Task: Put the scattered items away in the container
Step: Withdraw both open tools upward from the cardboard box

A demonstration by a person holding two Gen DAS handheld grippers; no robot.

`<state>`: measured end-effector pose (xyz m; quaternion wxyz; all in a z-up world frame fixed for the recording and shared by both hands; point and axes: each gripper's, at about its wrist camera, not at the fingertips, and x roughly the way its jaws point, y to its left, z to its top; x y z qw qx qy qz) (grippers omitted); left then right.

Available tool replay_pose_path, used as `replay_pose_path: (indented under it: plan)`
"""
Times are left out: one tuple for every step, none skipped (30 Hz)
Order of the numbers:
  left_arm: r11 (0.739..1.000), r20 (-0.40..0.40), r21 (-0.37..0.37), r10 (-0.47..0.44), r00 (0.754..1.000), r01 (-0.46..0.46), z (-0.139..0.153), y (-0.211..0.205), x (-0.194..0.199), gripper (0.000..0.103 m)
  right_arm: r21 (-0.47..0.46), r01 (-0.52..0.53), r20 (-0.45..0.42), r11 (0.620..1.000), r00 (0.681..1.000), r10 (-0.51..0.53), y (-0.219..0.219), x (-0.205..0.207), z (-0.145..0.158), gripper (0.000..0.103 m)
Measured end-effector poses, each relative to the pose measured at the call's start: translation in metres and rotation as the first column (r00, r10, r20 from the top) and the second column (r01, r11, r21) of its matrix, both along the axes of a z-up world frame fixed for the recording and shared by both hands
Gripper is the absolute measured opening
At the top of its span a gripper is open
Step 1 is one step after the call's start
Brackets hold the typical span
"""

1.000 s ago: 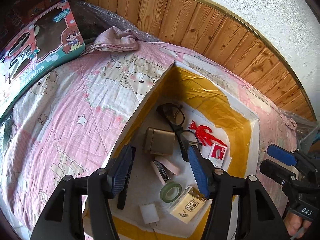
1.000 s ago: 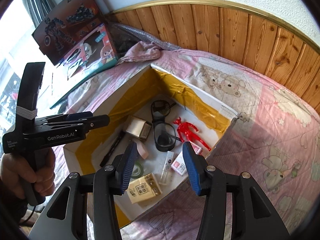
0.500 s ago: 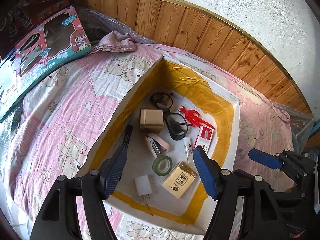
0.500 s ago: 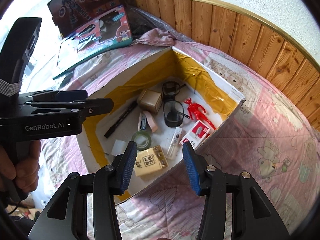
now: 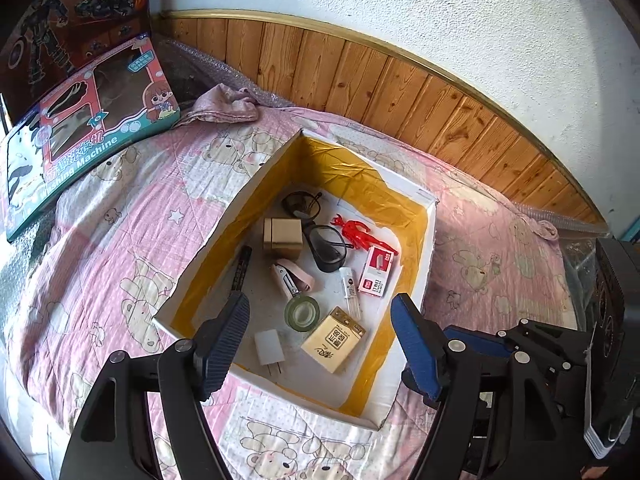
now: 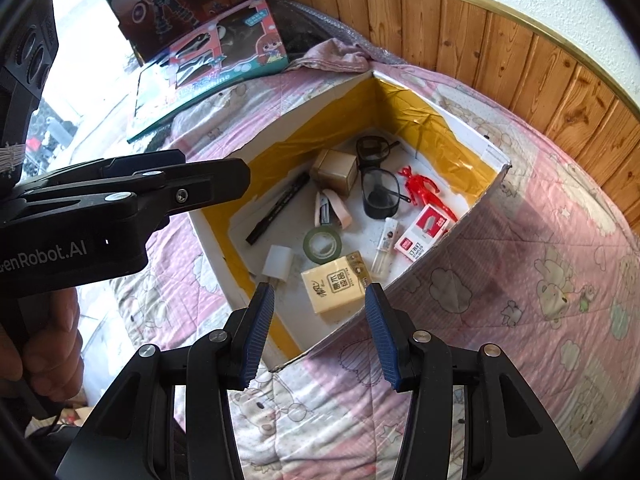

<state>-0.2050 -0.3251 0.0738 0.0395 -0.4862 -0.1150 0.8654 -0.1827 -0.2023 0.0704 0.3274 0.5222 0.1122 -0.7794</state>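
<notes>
Sitting mid-frame on the pink quilt (image 5: pixel 120 216), one white box (image 5: pixel 430 240) holds ten items: one red figure (image 5: pixel 358 232), one pair of glasses (image 5: pixel 326 246), one marker (image 5: pixel 242 266), one tape roll (image 5: pixel 302 313), one stapler (image 5: pixel 288 280), one tissue pack (image 5: pixel 334 338) and others (a charger, a tube). Both grippers, left (image 5: pixel 320 340) and right (image 6: pixel 320 328), hang open and empty, farther back than a second ago.

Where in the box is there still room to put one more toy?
The white box has bare floor at its near end, between the white charger plug, the yellow tissue pack and the near wall. A smaller bare strip lies beside the black marker. The far half, around the black glasses, is crowded.
</notes>
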Motion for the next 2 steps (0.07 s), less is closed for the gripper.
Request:
replay_pose_path:
  plan:
    - [1.0,-0.004,0.001,0.001,1.0,-0.001,0.0014,0.0,0.002,0.074,0.003,-0.003,-0.008,1.0,1.0,0.003,-0.0009,0.0023,0.0021,0.051]
    - [1.0,-0.007,0.003,-0.001,1.0,0.001,0.0026,0.0001,0.0038,0.074,0.004,-0.005,-0.012,1.0,1.0,0.005,-0.0015,0.004,0.0039,0.051]
